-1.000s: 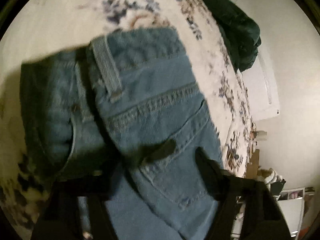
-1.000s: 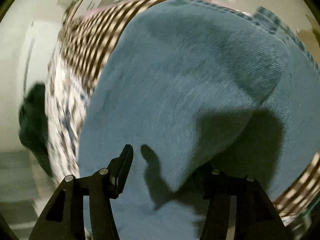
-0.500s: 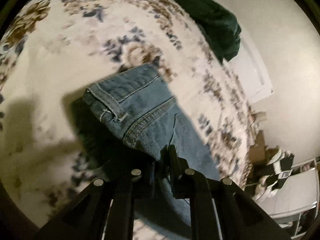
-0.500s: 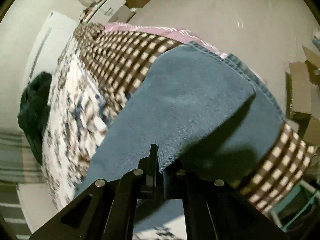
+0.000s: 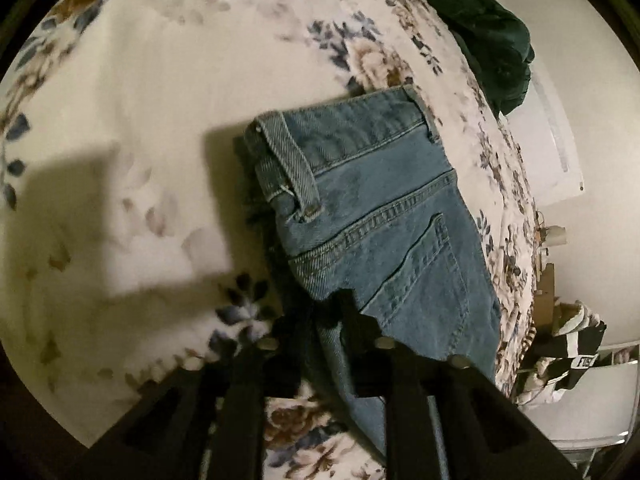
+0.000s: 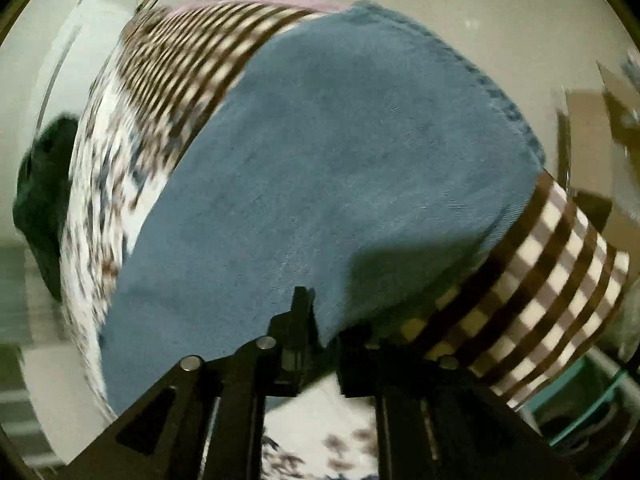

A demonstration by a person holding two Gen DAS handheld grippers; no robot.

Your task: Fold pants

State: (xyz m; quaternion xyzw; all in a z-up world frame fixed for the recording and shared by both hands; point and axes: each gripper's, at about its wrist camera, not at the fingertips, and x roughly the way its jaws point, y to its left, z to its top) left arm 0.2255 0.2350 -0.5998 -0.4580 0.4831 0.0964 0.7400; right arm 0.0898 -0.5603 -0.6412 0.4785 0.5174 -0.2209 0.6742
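Observation:
The blue jeans lie on a floral bedspread, waistband and back pocket toward the left wrist camera. My left gripper is shut on the seat edge of the jeans and holds it just above the bed. In the right wrist view the leg end of the jeans spreads wide, its hem at the far side. My right gripper is shut on the near edge of that leg fabric. Both grips hide the pinched cloth.
A dark green garment lies at the bed's far edge, also in the right wrist view. A brown checked blanket lies under the leg end. A white door, boxes and clutter stand past the bed.
Both grippers closed on the jeans from open a second ago. The left one has lifted the waist end and moved it; the right view has swung closer over the leg, with motion blur.

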